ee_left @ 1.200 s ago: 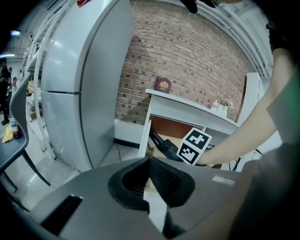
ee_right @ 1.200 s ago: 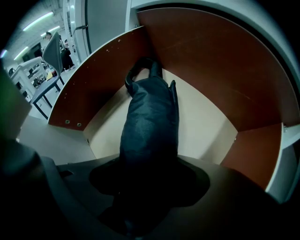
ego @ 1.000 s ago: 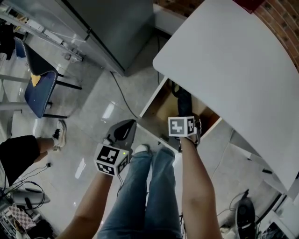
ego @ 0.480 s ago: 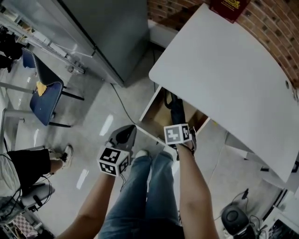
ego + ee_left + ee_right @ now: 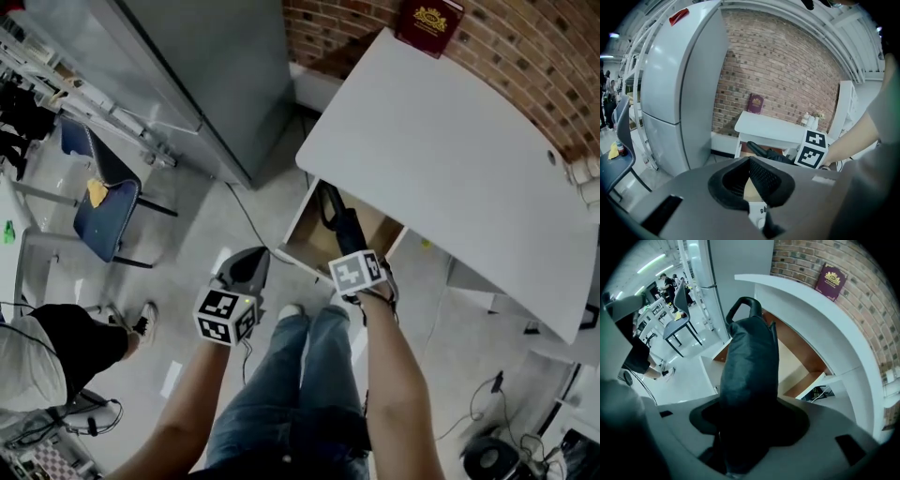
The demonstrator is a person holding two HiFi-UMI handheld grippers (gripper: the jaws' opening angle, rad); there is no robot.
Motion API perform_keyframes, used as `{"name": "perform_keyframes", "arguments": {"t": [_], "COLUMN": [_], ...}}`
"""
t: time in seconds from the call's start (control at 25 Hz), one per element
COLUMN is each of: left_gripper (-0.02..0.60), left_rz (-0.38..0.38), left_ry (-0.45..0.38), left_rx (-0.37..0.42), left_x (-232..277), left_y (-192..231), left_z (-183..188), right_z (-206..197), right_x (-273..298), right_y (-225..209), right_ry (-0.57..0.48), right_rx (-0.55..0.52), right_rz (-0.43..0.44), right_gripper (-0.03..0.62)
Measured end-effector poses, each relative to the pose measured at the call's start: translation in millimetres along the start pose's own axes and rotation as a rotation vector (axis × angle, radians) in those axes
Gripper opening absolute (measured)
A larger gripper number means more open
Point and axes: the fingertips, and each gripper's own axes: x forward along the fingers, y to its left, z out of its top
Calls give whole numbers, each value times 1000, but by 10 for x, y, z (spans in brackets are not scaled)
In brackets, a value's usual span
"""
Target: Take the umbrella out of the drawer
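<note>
Under the tabletop (image 5: 450, 159) the drawer (image 5: 295, 230) is standing open, and that is where I'm working. I'm gripping the umbrella (image 5: 750, 366) in the right gripper (image 5: 750, 425). Its jaws are standing wide around the fat folded sleeve and pressing on it near one end. The left gripper (image 5: 750, 164) is hanging off to the left of the drawer front with its jaw tips meeting and nothing between them, so it is doing no work.

What matters now is how the umbrella is lying. Its long axis is running straight away from the right gripper, and the loop (image 5: 740, 305) is sitting at the far end, toward the back of the drawer and the tabletop's edge. From the head view, the dark sleeve is reaching from my right hand up into the drawer's mouth, so I'm judging the far end is not clear of the box yet.

I'm thinking the pull has to follow that axis, back toward me and upward, so that the loop is not catching under the tabletop's lip. The right hand is the one in charge, and the left is near enough to steady the sleeve if it starts sagging.
</note>
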Motion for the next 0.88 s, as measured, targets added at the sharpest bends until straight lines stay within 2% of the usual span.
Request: {"name": "perform_keyframes", "arguments": {"t": [0.4, 0.64, 0.88], "left_gripper": [-2, -2, -2], "left_rz": [-26, -74, -116], "left_ry": [-32, -79, -150], "left_rx": [21, 65, 118], "left_x": [-311, -457, -589], "left_y": [-123, -152, -208], "left_z": [320, 639, 1023], "right_z": [-50, 41, 129], "right_x": [-629, -1104, -1560], "right_y": [185, 278, 241], "right_ry": [-48, -123, -226], "right_rx": [-75, -50, 7], "right_rz": [26, 22, -18], "right_gripper": [241, 242, 242]}}
